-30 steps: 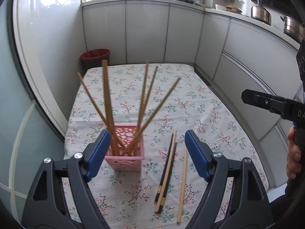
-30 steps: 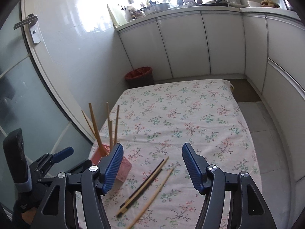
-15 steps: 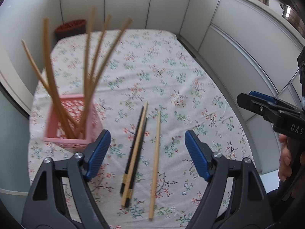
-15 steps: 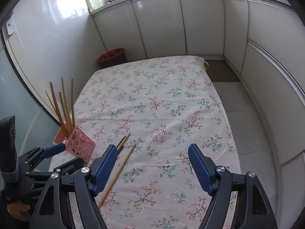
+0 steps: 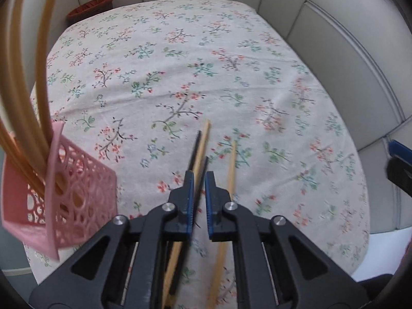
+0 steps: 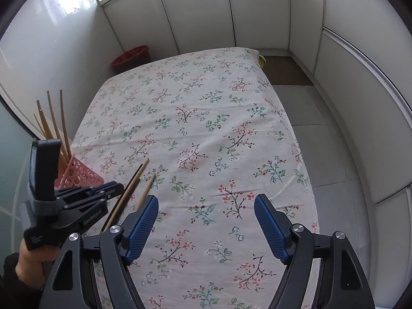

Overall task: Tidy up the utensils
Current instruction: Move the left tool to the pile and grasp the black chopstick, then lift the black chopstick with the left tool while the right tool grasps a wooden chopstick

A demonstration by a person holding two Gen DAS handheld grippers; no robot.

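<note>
Loose chopsticks lie on the flowered tablecloth [image 5: 180,51]: two black ones and a wooden one [image 5: 203,139] bunched together, and a single wooden chopstick [image 5: 231,170] just to their right. My left gripper [image 5: 198,177] points steeply down onto the bunch, shut with a black chopstick [image 5: 202,177] between its blue pads. The right wrist view shows the left gripper [image 6: 117,188] low over those chopsticks [image 6: 134,182]. My right gripper [image 6: 206,203] hangs open over bare cloth, holding nothing. A pink lattice basket [image 5: 77,200] with several upright wooden chopsticks [image 5: 43,77] stands at the left.
White cabinet fronts [image 6: 206,13] wrap the far and right sides of the table. A red waste bin [image 6: 131,56] sits on the floor beyond the far left corner. A person's hand [image 6: 28,255] holds the left gripper's handle.
My left gripper dropped toward the loose chopsticks, tipped downward, and its jaws went from wide open to shut around them. My right gripper sank lower and stayed open.
</note>
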